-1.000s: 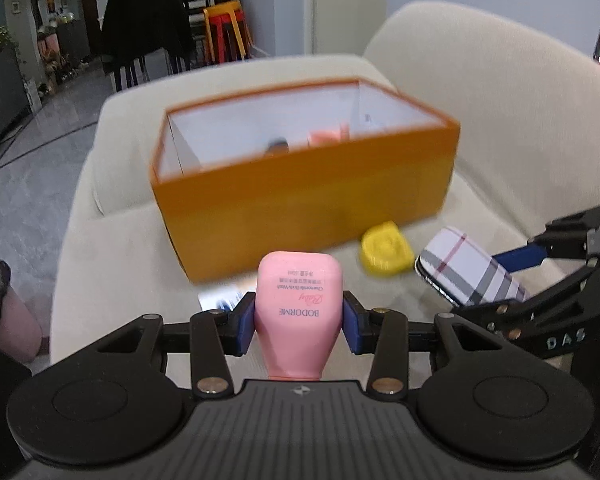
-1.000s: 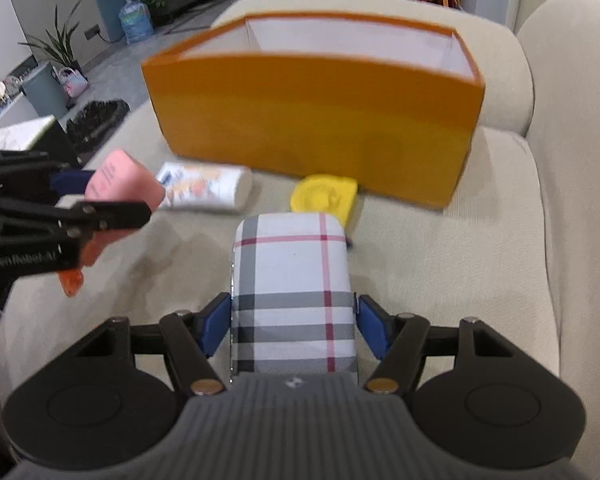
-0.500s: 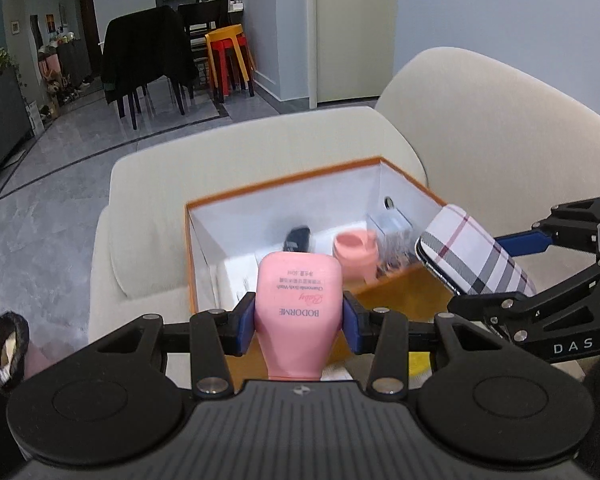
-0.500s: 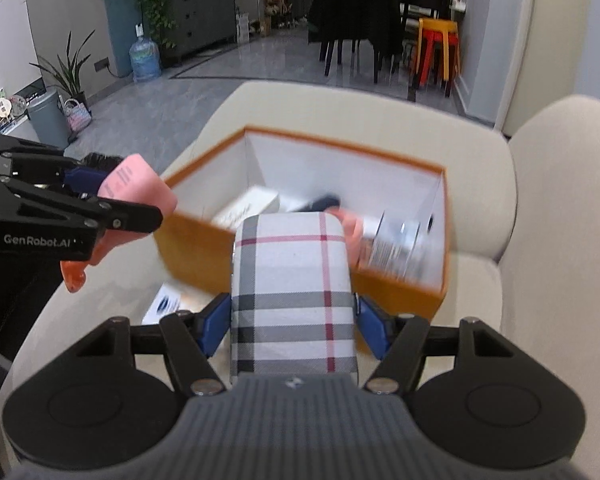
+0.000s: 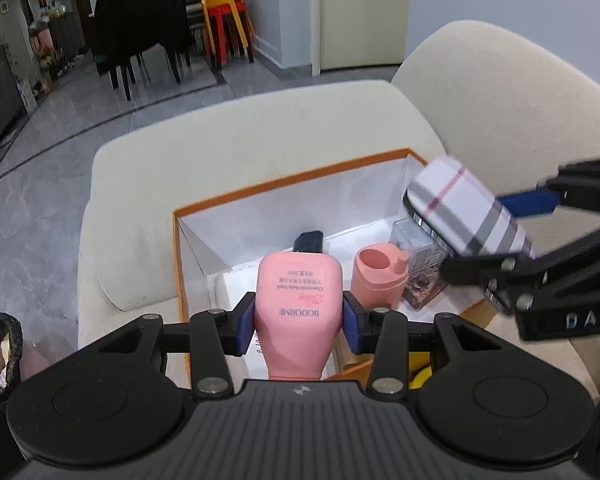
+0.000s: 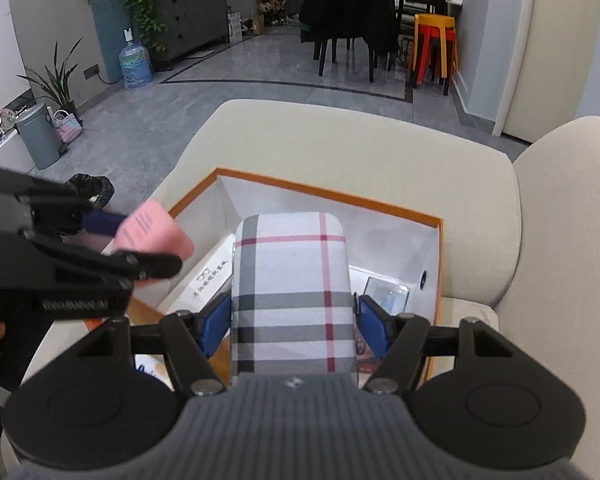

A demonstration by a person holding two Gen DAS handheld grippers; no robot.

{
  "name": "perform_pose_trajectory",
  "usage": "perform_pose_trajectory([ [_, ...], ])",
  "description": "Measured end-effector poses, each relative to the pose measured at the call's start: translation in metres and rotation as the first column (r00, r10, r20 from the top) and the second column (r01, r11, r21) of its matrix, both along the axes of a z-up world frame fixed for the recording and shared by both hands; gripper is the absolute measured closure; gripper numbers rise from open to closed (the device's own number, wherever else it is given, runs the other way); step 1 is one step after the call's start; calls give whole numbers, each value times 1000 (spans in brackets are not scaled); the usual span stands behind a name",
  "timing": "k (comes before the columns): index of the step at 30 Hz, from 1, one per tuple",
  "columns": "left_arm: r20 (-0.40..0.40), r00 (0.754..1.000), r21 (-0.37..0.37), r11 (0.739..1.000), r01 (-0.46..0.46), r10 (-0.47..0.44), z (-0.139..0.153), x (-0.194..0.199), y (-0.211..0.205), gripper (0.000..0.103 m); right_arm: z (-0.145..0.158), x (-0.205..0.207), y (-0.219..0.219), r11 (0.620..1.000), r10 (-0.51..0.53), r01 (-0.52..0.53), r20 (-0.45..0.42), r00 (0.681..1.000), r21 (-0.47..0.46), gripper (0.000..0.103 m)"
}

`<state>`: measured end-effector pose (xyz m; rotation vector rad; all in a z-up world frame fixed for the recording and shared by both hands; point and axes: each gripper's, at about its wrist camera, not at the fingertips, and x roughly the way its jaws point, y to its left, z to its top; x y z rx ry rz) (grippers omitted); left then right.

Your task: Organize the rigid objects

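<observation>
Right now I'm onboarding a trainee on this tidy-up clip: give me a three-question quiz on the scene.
1. True or false: the left hand-held gripper is empty.
2. What does the right hand-held gripper hold? A) yellow lid B) plaid case C) black cap
3. Fill in: both items hang above the ____ box.

Key: 1 false, it grips the pink bottle; 2 B; 3 orange.

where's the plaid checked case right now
The plaid checked case is clamped in the right gripper, held above the orange box on the sofa, right of the pink bottle.
</observation>
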<state>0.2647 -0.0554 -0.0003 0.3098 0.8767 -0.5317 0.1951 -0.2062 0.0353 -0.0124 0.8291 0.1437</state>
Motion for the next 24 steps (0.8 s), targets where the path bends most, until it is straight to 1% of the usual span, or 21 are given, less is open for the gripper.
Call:
perform_pose_trajectory([
  [4, -25, 1000, 24, 1000, -9, 10, -13, 11, -4, 54, -4, 23, -6, 999, -10, 10, -17, 1000, -41, 36],
  [8, -53, 998, 30, 999, -19, 21, -23, 23, -7, 54, -12, 45, -12, 999, -12, 10, -52, 999, -42, 36],
  [11, -71, 997, 36, 999, -23, 26, -29, 30, -12, 54, -17, 63, -12, 998, -15, 11, -64, 998, -61, 36],
  [16, -95, 995, 47, 999, -28, 32, -36, 43, -18, 54, -28, 90, -12, 998, -18, 11, -96, 995, -68, 36],
  [24, -129, 991, 80, 997, -23, 34, -47, 65, -31, 54, -52, 118, -13, 995, -29, 15, -140, 990, -99, 36],
])
